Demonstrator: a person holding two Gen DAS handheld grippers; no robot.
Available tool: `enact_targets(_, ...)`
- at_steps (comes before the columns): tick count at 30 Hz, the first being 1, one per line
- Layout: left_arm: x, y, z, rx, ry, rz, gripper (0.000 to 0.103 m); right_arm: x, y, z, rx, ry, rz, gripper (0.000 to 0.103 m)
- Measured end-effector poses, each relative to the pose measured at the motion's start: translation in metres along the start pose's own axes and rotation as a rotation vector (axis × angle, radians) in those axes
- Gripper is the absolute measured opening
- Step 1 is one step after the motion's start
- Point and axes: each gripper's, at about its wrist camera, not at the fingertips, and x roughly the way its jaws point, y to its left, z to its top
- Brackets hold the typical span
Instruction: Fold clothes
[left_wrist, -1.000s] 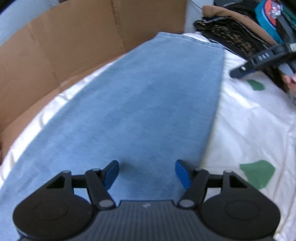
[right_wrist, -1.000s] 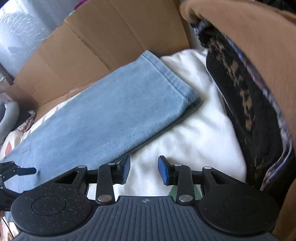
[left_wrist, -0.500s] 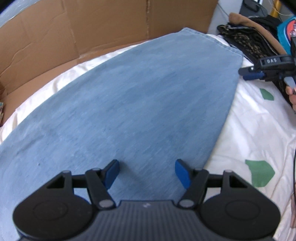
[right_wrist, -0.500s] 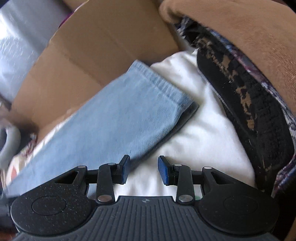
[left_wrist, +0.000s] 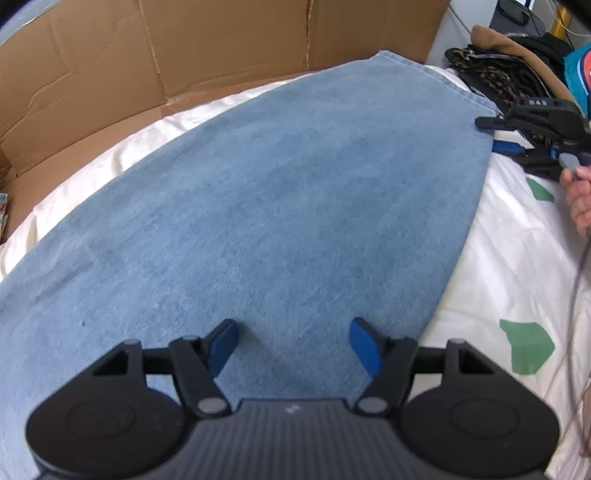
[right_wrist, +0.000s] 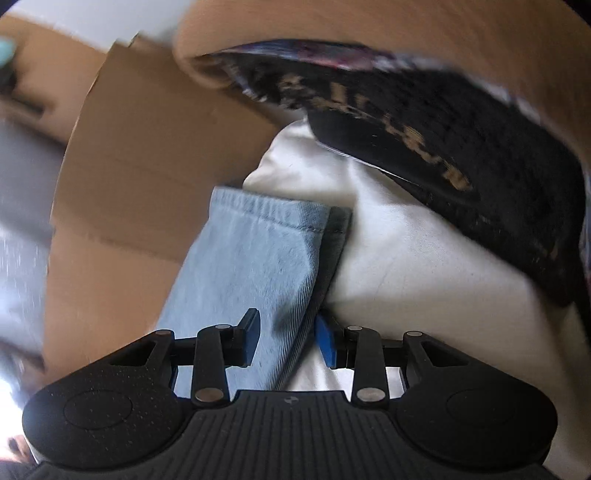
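A long light-blue denim garment lies flat on a white sheet. My left gripper is open and hovers over its near end, empty. In the left wrist view my right gripper sits at the garment's far right corner, jaws apart. In the right wrist view the right gripper is open with the denim's edge between its blue pads, one pad above and one below the corner. The pads do not press the cloth.
A brown cardboard wall runs along the far side of the sheet. A pile of clothes, brown and black patterned, lies close on the right, also in the left wrist view. Green patches mark the sheet.
The right gripper has rolled onto its side and slid forward, so the denim's corner now lies between its pads. The left gripper has pulled back slightly; more garment is in view.
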Motion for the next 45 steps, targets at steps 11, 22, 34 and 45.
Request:
enact_targets(11, -0.005, 0.013, -0.004, -0.037, -0.026, -0.017, 0.069, -0.005, 0.008, 0.012, -0.015, -0.097, -0.016, 0.028)
enact_targets(22, -0.009, 0.019, -0.007, -0.049, -0.030, -0.018, 0.068, 0.007, 0.024, 0.019, -0.125, -0.104, 0.006, 0.029)
enact_targets(34, -0.009, 0.032, -0.011, -0.084, -0.035, -0.008, 0.068, 0.007, 0.007, 0.014, -0.082, -0.089, -0.069, 0.031)
enact_targets(45, -0.014, 0.041, -0.015, -0.107, -0.052, 0.006, 0.066, 0.015, 0.026, 0.022, -0.222, -0.109, -0.105, 0.014)
